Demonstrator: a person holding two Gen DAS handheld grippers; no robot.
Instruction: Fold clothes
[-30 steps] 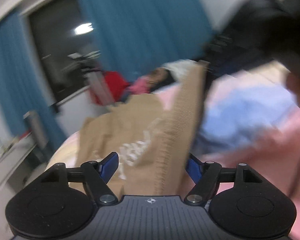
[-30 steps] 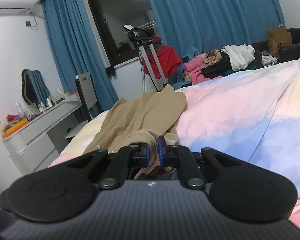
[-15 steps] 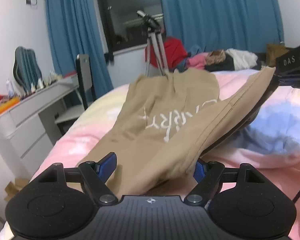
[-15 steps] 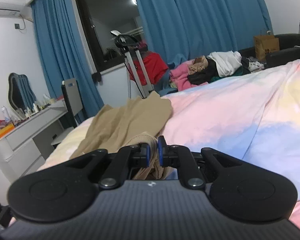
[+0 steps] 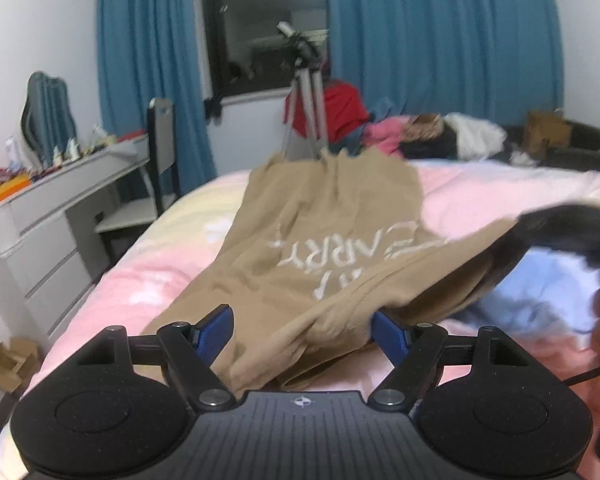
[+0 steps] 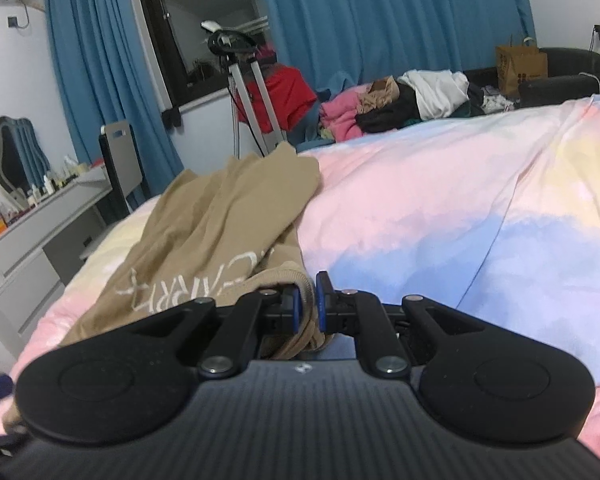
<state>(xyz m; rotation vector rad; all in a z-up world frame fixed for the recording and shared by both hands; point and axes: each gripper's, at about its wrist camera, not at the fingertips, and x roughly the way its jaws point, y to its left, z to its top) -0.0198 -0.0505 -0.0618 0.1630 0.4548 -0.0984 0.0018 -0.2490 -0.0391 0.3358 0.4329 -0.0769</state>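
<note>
Since earlier frame: left hand-held gripper rolled level, lifted; tan lettered garment now spread ahead on bed. Left jaws spread, cloth between, unpinched. Right hand-held gripper pinching ribbed hem. Folding barely begun; clothes pile beyond untouched.

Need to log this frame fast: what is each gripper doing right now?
Left gripper: open, tan printed cotton garment lying loose between its pads.
Right gripper: shut on the tan garment's ribbed edge.
</note>
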